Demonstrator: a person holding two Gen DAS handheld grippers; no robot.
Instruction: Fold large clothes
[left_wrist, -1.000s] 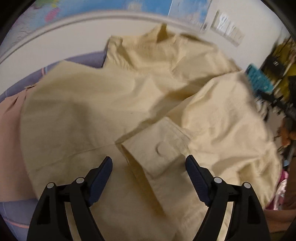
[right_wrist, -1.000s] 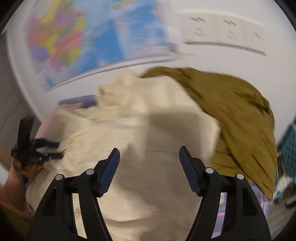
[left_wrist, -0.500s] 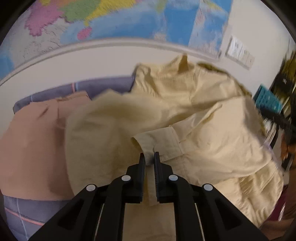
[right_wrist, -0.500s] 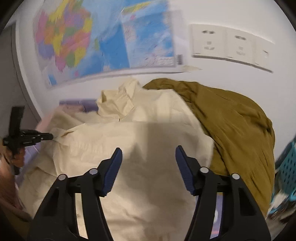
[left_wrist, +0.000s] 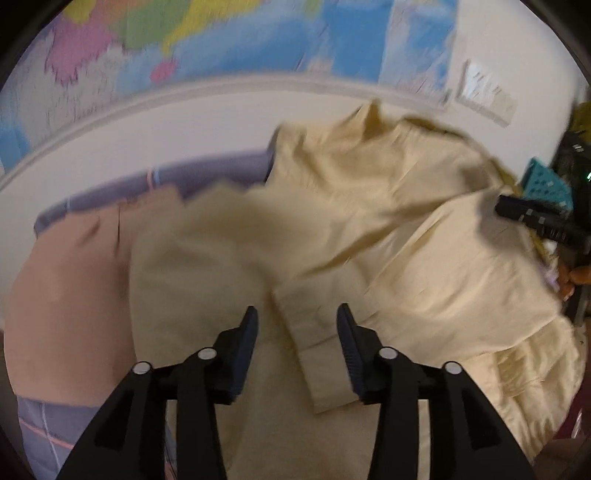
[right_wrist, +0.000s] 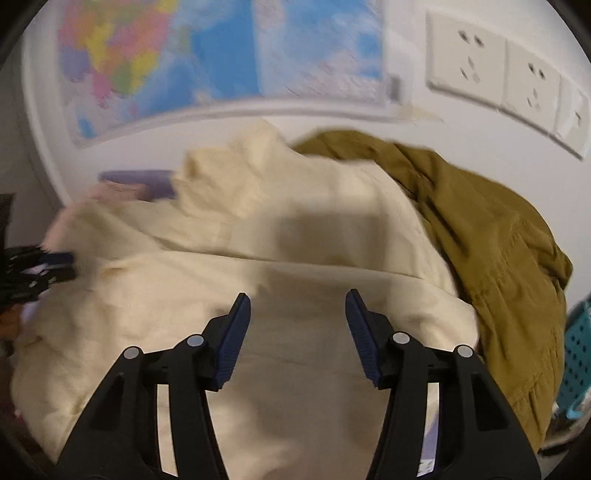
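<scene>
A large pale yellow shirt (left_wrist: 369, 206) lies spread and rumpled on the bed, collar toward the wall. Its sleeve cuff (left_wrist: 314, 332) lies between the fingers of my left gripper (left_wrist: 297, 325), whose jaws are opening; the pads stand clear of the cuff. My right gripper (right_wrist: 297, 314) hovers over the shirt's body (right_wrist: 258, 258), jaws closing slowly, with only flat cloth beneath them and nothing pinched. The right gripper (left_wrist: 532, 218) shows at the shirt's right edge in the left wrist view. At the shirt's left edge in the right wrist view, the left gripper (right_wrist: 48, 266) appears.
An olive-brown garment (right_wrist: 498, 240) is heaped right of the shirt. A pink garment (left_wrist: 66, 295) lies to its left on a purple sheet (left_wrist: 207, 173). A teal basket (right_wrist: 576, 354) stands at the far right. Behind are a wall map (right_wrist: 221, 55) and sockets (right_wrist: 498, 66).
The left jaws shut on the sleeve cuff half a second ago and have since opened, leaving it lying on the shirt. The right gripper slid sideways over the shirt, jaws slightly narrower.
</scene>
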